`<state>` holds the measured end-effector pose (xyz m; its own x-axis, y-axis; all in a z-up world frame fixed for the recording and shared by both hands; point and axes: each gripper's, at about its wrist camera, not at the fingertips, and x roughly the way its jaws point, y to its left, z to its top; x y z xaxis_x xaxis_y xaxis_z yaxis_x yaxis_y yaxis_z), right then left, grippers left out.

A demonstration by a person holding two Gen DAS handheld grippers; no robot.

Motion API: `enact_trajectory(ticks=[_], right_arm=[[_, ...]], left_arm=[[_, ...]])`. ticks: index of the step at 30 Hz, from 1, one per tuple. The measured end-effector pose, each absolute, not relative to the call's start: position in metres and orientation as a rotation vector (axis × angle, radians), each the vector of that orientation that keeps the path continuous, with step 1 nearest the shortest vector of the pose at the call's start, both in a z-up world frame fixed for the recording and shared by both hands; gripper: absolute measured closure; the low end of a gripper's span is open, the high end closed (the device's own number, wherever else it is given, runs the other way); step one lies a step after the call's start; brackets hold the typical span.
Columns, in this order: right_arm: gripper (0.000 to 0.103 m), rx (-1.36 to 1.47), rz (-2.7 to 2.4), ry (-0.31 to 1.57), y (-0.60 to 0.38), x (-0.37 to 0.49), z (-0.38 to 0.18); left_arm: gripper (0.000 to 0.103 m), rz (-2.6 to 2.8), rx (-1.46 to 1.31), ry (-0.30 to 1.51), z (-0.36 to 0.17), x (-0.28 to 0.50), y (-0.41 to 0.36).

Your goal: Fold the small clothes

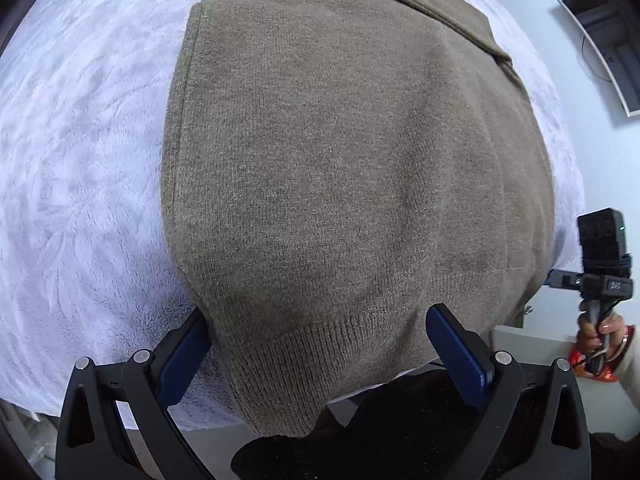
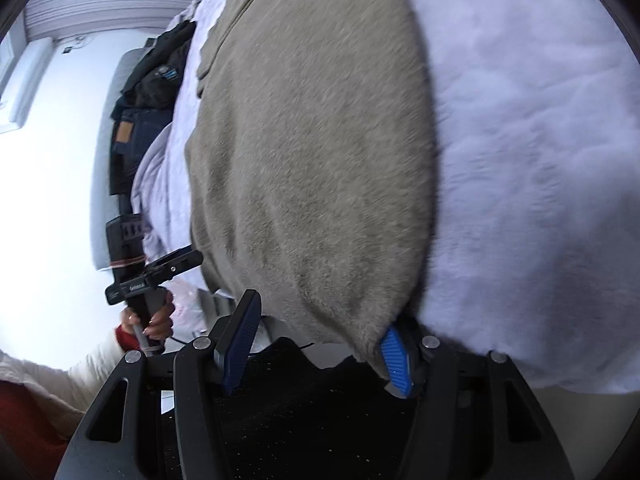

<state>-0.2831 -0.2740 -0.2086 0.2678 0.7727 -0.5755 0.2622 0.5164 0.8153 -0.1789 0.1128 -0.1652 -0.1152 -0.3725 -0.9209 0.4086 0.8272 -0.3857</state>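
Observation:
A brown knit sweater [image 1: 352, 184] lies flat on a white fluffy blanket [image 1: 80, 168], its ribbed hem hanging over the near edge. My left gripper [image 1: 320, 344] is open, its blue pads [image 1: 460, 352] on either side of the hem's left part. The sweater also fills the right wrist view [image 2: 312, 160]. My right gripper [image 2: 320, 340] is open around the hem's other corner, which drapes over its right pad [image 2: 396, 360]. The right gripper shows in the left wrist view [image 1: 604, 280], and the left gripper in the right wrist view [image 2: 152, 268].
The white blanket [image 2: 540, 160] covers a bed. Dark clothes and jeans [image 2: 132, 120] are piled at the bed's far side. A dark monitor-like panel [image 1: 608, 40] hangs on the pale wall. Black fabric [image 1: 400, 420] lies below the hem.

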Motion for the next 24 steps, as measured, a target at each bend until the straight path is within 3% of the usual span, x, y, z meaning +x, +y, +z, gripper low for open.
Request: enact_trajectory(ticks=[4,17,18,19,20,21,22,23,24], right_arm=[[0.041,1.112,0.489,1.241,-0.272,-0.285,-0.217],[0.041,1.164,0.549,1.23,-0.265,-0.278,-0.222],[0.041,1.173,0.552,1.231,-0.261,-0.275,-0.222],[0.041,1.185,0.548,1.237,-0.261,-0.274,-0.223],[0.044,1.201,0.536,1.245,-0.263,-0.275,-0.224],[0.058,1.224,0.511,1.255,-0.264,-0.275,-0.226],[0.072,1.231,0.485,1.269,-0.265,-0.276,-0.226],[0.092,1.231,0.466,1.283,-0.268,-0.28,-0.228],[0.092,1.253,0.461,1.276,-0.27,-0.283,-0.227]], left_arm=[[0.0,-0.724,-0.086,1.569,-0.159,-0.176,0.123],[0.0,-0.743,-0.104,1.586,-0.164,-0.178,0.12],[0.006,-0.756,-0.125,1.588,-0.163,-0.178,0.118],[0.023,-0.762,-0.137,1.595,-0.164,-0.179,0.114],[0.032,-0.761,-0.139,1.613,-0.163,-0.174,0.113],[0.053,-0.747,-0.131,1.629,-0.166,-0.174,0.112],[0.08,-0.74,-0.122,1.636,-0.167,-0.174,0.111],[0.085,-0.744,-0.124,1.647,-0.168,-0.173,0.111],[0.085,-0.751,-0.147,1.651,-0.168,-0.17,0.112]])
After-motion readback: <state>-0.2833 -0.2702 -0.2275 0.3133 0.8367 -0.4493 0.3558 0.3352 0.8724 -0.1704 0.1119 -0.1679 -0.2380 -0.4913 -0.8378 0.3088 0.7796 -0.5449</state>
